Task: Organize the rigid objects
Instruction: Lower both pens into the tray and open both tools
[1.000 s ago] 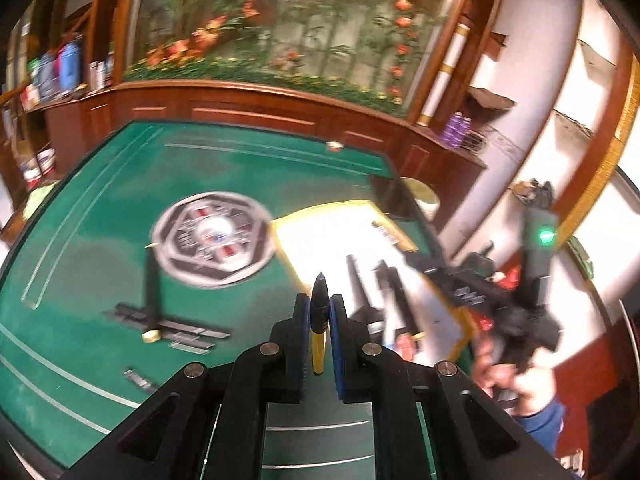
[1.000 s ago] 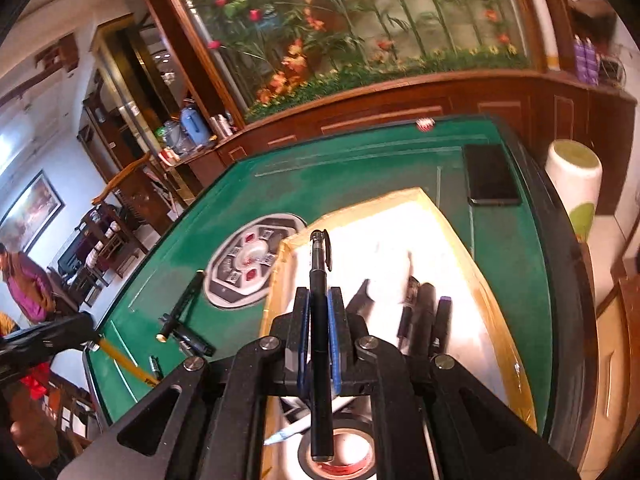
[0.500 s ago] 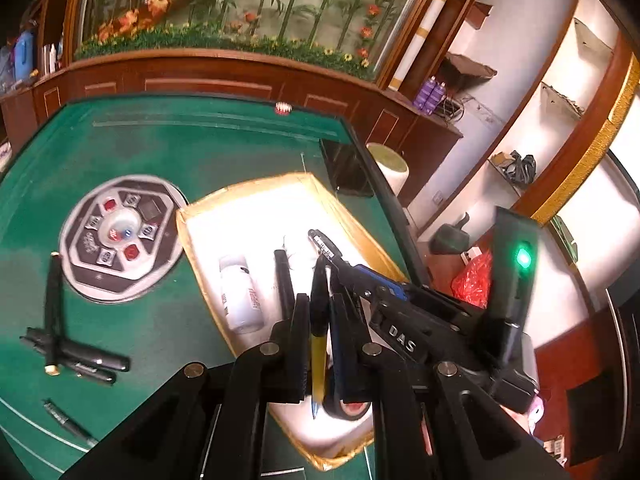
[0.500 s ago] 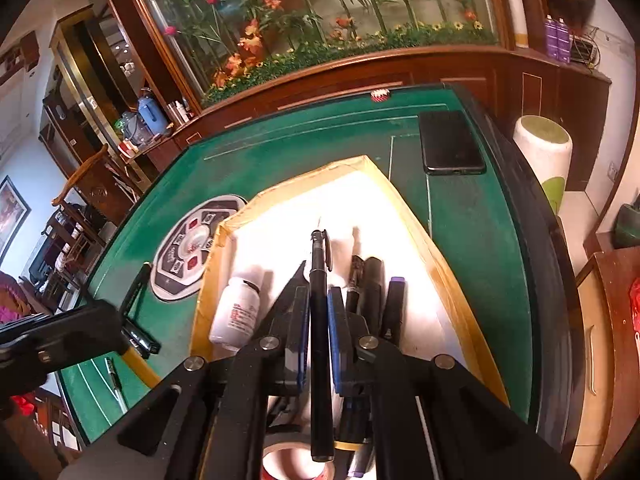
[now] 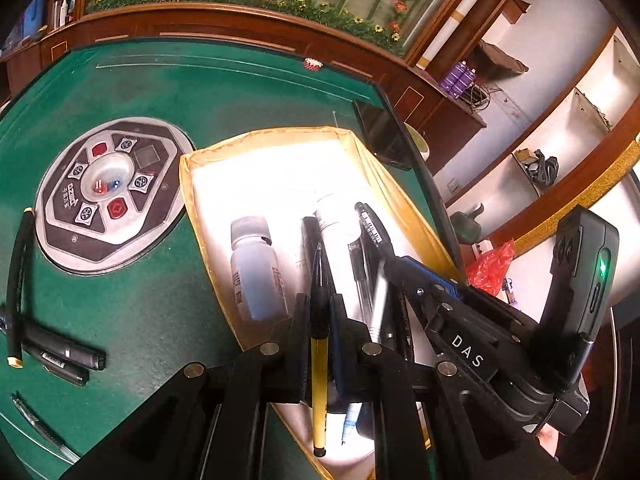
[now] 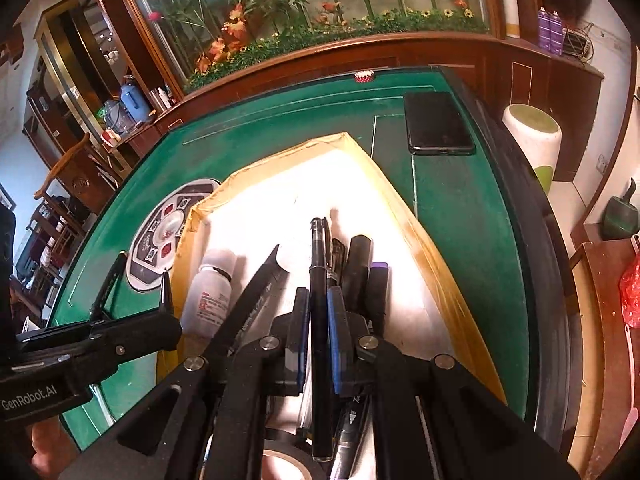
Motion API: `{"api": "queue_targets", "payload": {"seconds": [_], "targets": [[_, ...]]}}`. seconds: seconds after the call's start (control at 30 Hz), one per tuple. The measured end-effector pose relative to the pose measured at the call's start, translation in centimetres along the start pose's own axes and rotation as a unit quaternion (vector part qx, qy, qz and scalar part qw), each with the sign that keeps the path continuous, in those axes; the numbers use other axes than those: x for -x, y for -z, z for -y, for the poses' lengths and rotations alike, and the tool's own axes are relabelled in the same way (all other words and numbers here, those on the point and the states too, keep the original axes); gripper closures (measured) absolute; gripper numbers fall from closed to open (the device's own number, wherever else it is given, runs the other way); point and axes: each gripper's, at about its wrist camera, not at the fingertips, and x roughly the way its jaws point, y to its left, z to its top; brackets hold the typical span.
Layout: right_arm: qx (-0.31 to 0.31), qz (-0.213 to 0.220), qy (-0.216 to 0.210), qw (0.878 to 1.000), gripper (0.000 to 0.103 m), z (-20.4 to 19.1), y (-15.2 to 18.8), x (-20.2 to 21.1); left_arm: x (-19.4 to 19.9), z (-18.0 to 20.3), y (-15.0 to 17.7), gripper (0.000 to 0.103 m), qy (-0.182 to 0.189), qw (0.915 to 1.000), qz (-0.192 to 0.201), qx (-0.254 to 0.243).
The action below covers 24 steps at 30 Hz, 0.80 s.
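Note:
My left gripper (image 5: 319, 300) is shut on a pen with a yellow barrel and black tip (image 5: 319, 380), above the near end of the yellow-rimmed white tray (image 5: 192, 184). My right gripper (image 6: 319, 296) is shut on a black clip pen (image 6: 320, 248), low over the same tray (image 6: 420, 232). A white bottle (image 6: 212, 292), a long black pointed pen (image 6: 248, 308), black markers (image 6: 356, 268) and a purple-capped marker (image 6: 378, 280) lie in the tray. The right gripper (image 5: 400, 268) shows beside my left one, and the left gripper (image 6: 166, 308) shows at the tray's left rim.
Several loose black pens (image 5: 60, 352) and a long black stick (image 5: 18, 280) lie on the green felt left of the tray. A round control panel (image 5: 108, 196) is set in the table's middle. A black phone (image 6: 438, 122) rests by the far right edge. A tape roll (image 6: 280, 460) lies at the tray's near end.
The left gripper has swung right from over the felt to over the tray and come down, still gripping its yellow pen. The right gripper has sunk closer to the tray with its black pen.

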Motion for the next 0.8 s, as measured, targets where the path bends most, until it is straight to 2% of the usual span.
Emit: {"api": "queue_targets", "payload": {"seconds": [0.23, 0.3, 0.33, 0.37, 0.6, 0.73, 0.8], "targets": [[-0.002, -0.002, 0.013, 1.0, 0.094, 0.1, 0.0, -0.1, -0.3, -0.5, 0.2, 0.093, 0.001, 1.0, -0.006, 0.003], [-0.002, 0.004, 0.016, 1.0, 0.094, 0.2, -0.1, 0.2, -0.2, -0.6, 0.2, 0.08, 0.003, 0.9999, -0.008, 0.007], [-0.003, 0.006, 0.017, 1.0, 0.094, 0.2, -0.1, 0.3, 0.0, -0.8, 0.3, 0.064, 0.006, 0.9999, -0.008, 0.012], [-0.004, 0.008, 0.017, 1.0, 0.094, 0.3, -0.1, 0.4, 0.3, -0.9, 0.4, 0.058, 0.007, 0.9999, -0.002, 0.015], [-0.013, 0.026, 0.006, 1.0, 0.094, 0.4, -0.2, 1.3, 3.2, -1.2, 1.9, 0.057, 0.002, 0.9995, 0.029, 0.008], [-0.014, 0.038, -0.002, 0.999, 0.093, 0.1, -0.2, 1.7, 5.6, -2.2, 4.1, 0.045, -0.012, 0.9984, 0.055, 0.001], [-0.015, 0.05, -0.009, 0.999, 0.093, -0.2, -0.2, 2.2, 6.8, -3.1, 5.4, 0.045, -0.021, 0.9976, 0.066, 0.001]]}}
